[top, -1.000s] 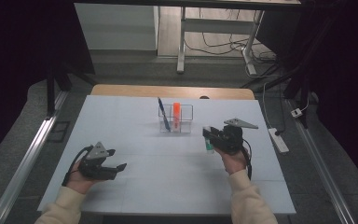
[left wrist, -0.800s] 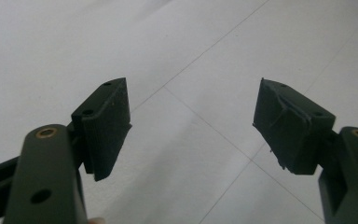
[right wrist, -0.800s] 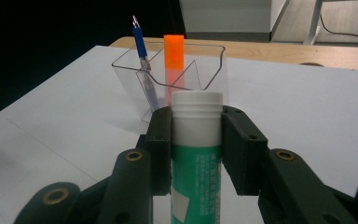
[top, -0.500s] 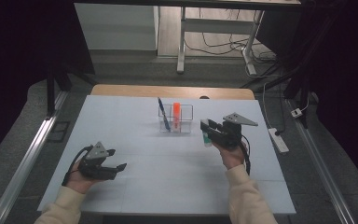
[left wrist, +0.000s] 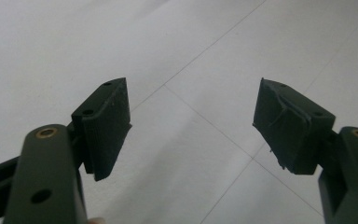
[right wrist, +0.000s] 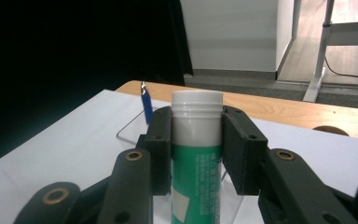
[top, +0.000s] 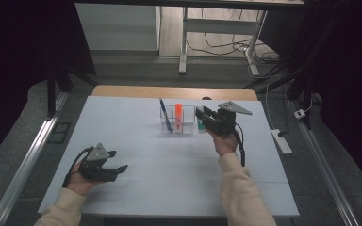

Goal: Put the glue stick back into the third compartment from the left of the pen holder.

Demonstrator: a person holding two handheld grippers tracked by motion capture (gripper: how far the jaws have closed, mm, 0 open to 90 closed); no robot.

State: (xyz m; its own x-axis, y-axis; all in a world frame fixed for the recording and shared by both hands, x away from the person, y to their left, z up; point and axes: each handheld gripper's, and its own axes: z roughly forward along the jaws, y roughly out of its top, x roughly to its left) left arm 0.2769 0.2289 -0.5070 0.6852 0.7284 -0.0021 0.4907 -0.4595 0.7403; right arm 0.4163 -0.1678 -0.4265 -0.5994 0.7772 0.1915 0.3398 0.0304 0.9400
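Note:
My right gripper is shut on an upright green glue stick with a white cap, held just right of a clear holder at the table's middle back. The stick's green body shows below the jaws. The holder carries a blue pen leaning left and an orange marker standing upright. In the right gripper view the pen's tip and the holder's clear rim lie behind the stick. My left gripper rests low at the front left, open, with bare table between its pads.
The white table has a wooden strip along its far edge. A power strip and cables lie on the floor at the right. A desk frame stands beyond the table.
My right gripper has carried the glue stick leftward and farther back, up beside the clear holder. The left gripper has stayed where it was.

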